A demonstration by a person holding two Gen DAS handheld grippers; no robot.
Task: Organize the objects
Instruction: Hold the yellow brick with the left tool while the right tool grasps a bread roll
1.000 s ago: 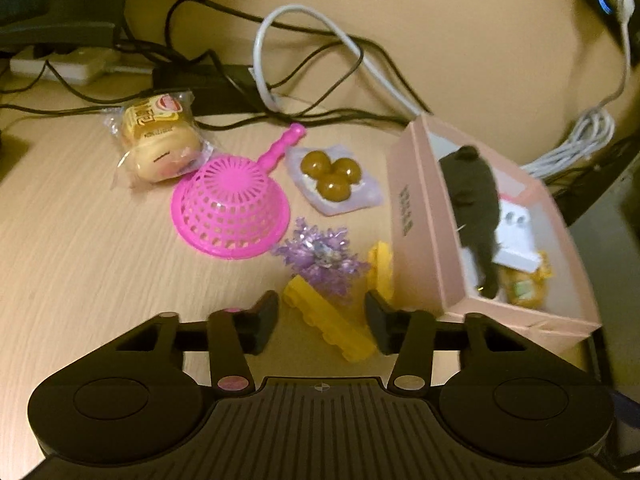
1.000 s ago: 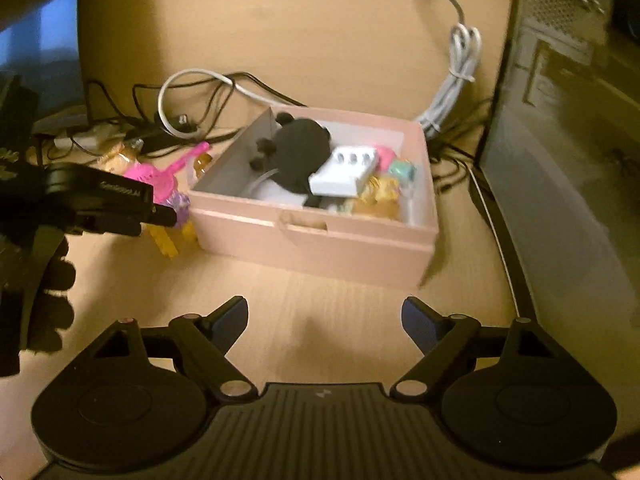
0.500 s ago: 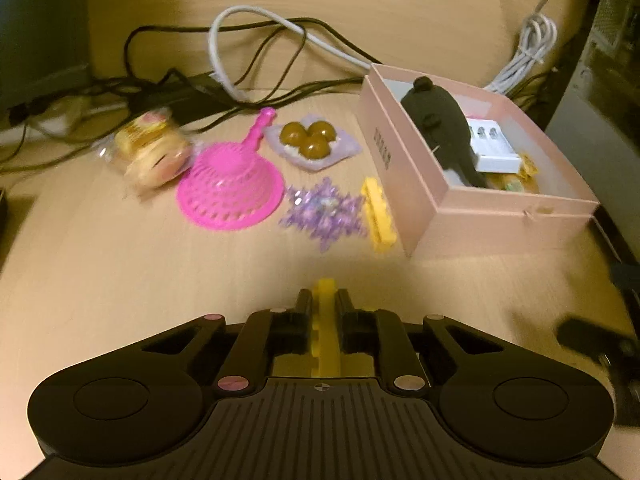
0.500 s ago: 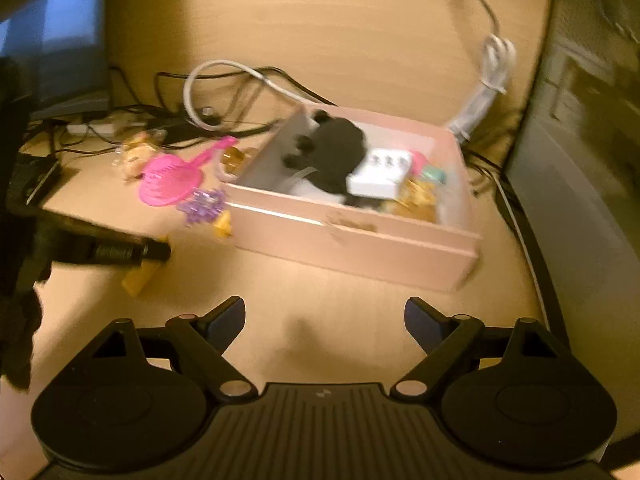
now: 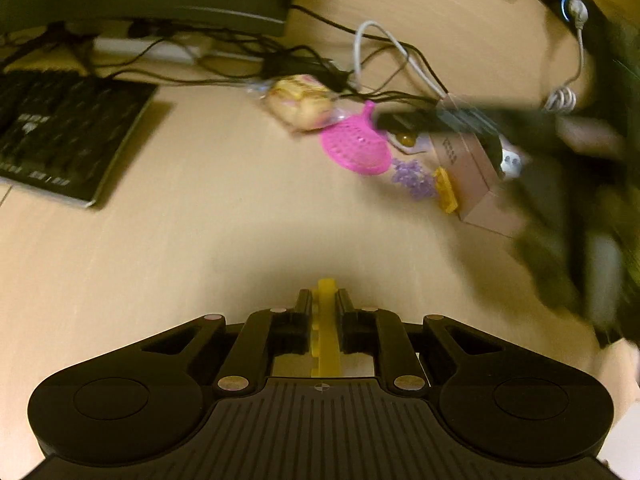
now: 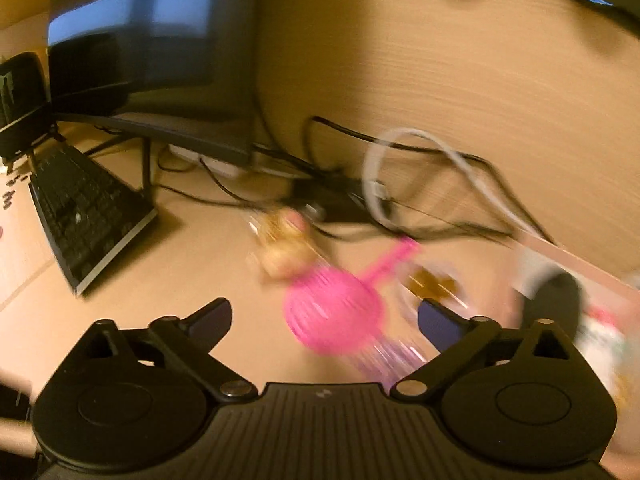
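My left gripper (image 5: 325,303) is shut on a yellow toy block (image 5: 326,320), held above the desk. Farther off lie a pink strainer (image 5: 356,152), a purple snowflake ornament (image 5: 414,178), a second yellow block (image 5: 446,189), a wrapped bun (image 5: 300,101) and the pink box (image 5: 476,178). The right gripper crosses the left wrist view as a dark blur (image 5: 560,200). In the right wrist view my right gripper (image 6: 324,320) is open and empty, just above the pink strainer (image 6: 332,316). The bun (image 6: 284,252), a pack of brown balls (image 6: 432,282) and the box rim (image 6: 580,260) are blurred.
A keyboard (image 5: 60,140) lies at the left, also in the right wrist view (image 6: 84,208). A monitor (image 6: 152,52) stands behind it. Black and white cables (image 5: 360,56) tangle along the back wall (image 6: 440,80).
My left gripper closed on the yellow block, lifted it and pulled back to the left. My right gripper swung left from the box to above the pink strainer.
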